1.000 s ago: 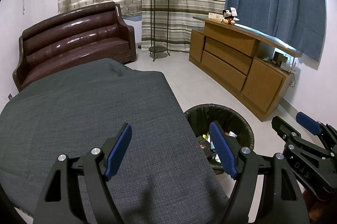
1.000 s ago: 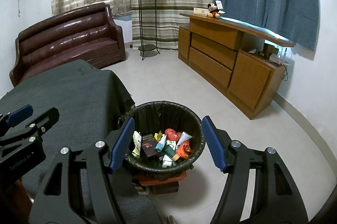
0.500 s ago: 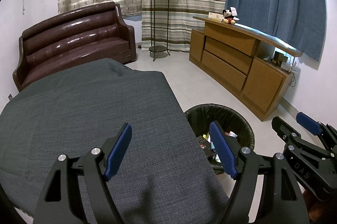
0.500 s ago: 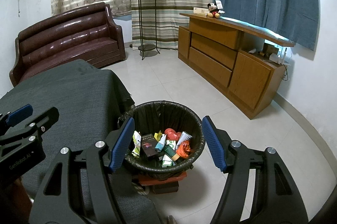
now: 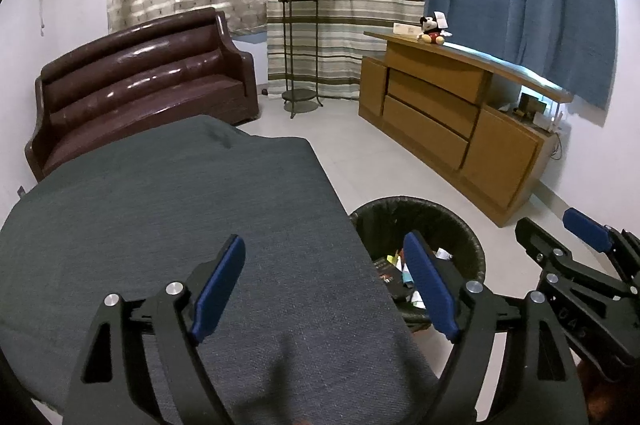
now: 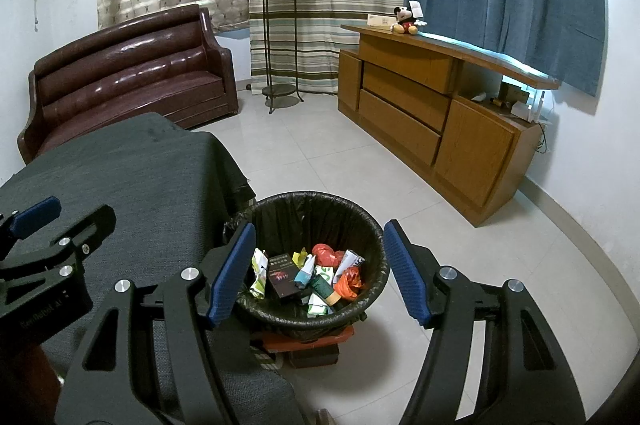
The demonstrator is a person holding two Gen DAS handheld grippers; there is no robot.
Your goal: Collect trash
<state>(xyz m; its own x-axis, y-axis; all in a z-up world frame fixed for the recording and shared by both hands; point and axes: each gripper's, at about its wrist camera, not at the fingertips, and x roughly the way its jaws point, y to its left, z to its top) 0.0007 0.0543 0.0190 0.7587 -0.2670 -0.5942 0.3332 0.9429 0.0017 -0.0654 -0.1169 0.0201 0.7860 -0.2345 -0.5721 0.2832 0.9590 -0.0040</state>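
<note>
I see trash bin [image 6: 312, 261] just beyond right hand-held gripper [image 6: 320, 273], right of left hand-held gripper [image 5: 326, 283]. Left jaws just widened; both apart, empty. Counter [image 5: 160, 209] bare.

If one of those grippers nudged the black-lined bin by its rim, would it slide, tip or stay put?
The bin would probably wobble or tip rather than slide: it seems perched on a red base narrower than its rim. It looks light, holding mostly wrappers and paper. The loose bag liner would likely crumple under the pads.
</note>
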